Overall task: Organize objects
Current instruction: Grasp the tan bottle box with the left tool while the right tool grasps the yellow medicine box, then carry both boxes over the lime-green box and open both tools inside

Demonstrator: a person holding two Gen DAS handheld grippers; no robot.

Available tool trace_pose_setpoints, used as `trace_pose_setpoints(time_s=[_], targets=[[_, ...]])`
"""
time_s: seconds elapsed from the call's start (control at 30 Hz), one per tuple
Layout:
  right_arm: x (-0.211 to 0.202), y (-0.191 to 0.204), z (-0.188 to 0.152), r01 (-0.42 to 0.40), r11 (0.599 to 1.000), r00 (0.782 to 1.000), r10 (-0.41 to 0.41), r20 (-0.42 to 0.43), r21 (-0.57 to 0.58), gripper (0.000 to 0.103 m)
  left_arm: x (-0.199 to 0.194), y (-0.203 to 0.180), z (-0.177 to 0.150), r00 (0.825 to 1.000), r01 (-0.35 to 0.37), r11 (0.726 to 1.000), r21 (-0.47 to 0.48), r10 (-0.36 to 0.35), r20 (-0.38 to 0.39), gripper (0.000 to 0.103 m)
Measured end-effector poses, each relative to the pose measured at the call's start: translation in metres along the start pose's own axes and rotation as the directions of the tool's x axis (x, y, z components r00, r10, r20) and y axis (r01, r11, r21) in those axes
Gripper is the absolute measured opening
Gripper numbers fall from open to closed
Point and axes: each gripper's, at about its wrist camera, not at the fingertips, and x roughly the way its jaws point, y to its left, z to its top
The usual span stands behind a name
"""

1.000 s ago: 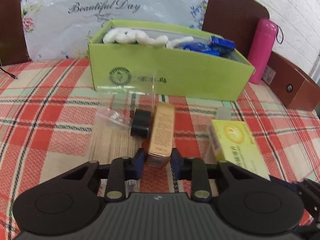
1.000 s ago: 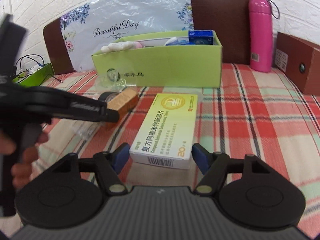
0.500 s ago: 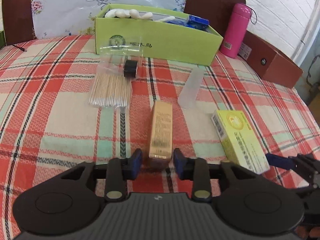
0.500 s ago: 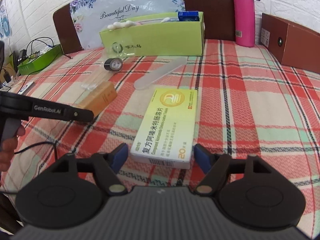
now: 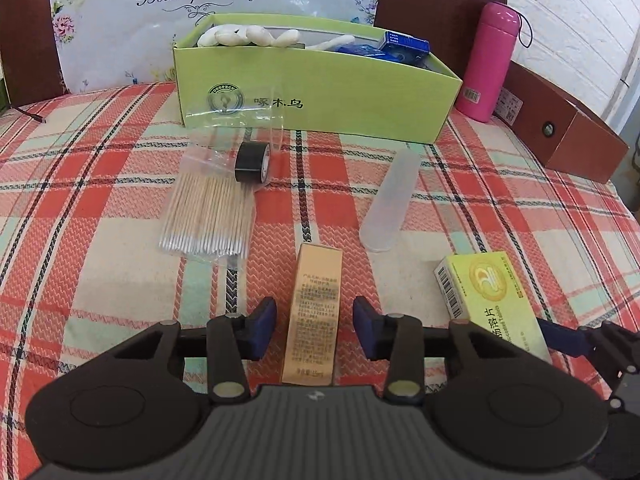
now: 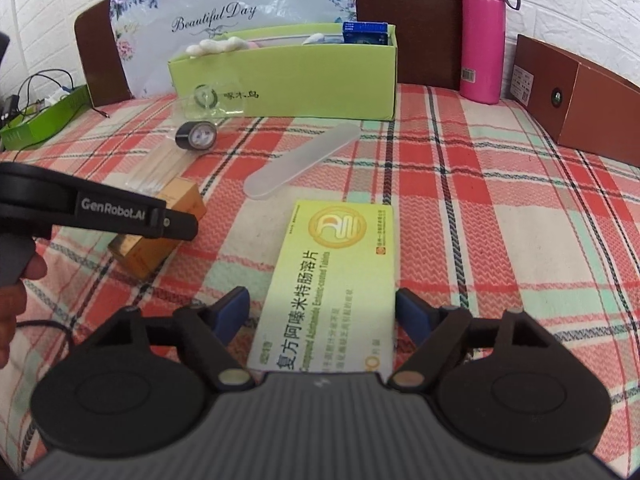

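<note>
The left claw (image 5: pixel 314 322) is released, its jaws just opened, straddling the gold box (image 5: pixel 316 312) on the checked bed (image 5: pixel 100 208). The right claw (image 6: pixel 322 312), just narrowing, stands released around the yellow box (image 6: pixel 332 280).

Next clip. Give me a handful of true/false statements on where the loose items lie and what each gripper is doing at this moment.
1. The gold box lies between the left gripper's fingers with gaps on both sides. True.
2. The right gripper is lifting the yellow medicine box. False: it lies flat on the checked cloth, jaws open.
3. The black tape roll sits inside the green box. False: it is on the cloth in front.
4. The pink bottle stands upright. True.
</note>
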Motion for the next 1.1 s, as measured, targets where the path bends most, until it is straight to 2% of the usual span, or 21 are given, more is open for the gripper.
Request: trace_pose_setpoints(time_s=[0.2,0.3,0.47,0.57,0.6,0.77,0.93,1.1], targets=[[0.004,-0.001,0.001,0.012,1.000,1.000,-0.012,-0.007,0.008,0.075,0.001,0.002,-0.002,1.000,0.003,1.000,0.000,-0.003,0.003,0.044],[0.005,-0.001,0.001,0.018,1.000,1.000,-0.018,-0.005,0.007,0.070,0.000,0.001,-0.002,1.000,0.005,1.000,-0.003,-0.005,0.004,0.044],[0.004,-0.003,-0.001,0.009,1.000,1.000,-0.009,0.004,0.015,0.069,0.000,0.002,-0.003,1.000,0.007,1.000,0.001,-0.007,0.005,0.043],[0.002,-0.004,-0.001,-0.005,1.000,1.000,0.005,0.007,0.026,0.068,-0.001,0.003,-0.003,1.000,0.005,1.000,0.000,-0.005,0.004,0.036],[0.001,-0.005,0.000,-0.019,0.999,1.000,0.019,0.009,0.040,0.068,-0.001,0.003,-0.003,1.000,0.012,1.000,-0.001,-0.012,0.003,0.027],[-0.006,-0.004,0.008,-0.058,0.998,0.998,0.056,0.041,0.038,0.067,-0.009,0.003,0.000,0.998,0.059,0.998,-0.006,-0.059,0.001,0.025],[-0.016,-0.002,0.028,-0.093,0.996,0.991,0.091,0.097,0.016,0.067,-0.027,0.000,0.013,0.994,0.094,0.995,0.017,-0.095,0.055,0.024],[-0.025,0.000,0.058,-0.116,0.993,0.979,0.116,0.170,-0.014,0.066,-0.047,0.004,0.041,0.984,0.120,0.993,0.016,-0.121,0.132,0.024]])
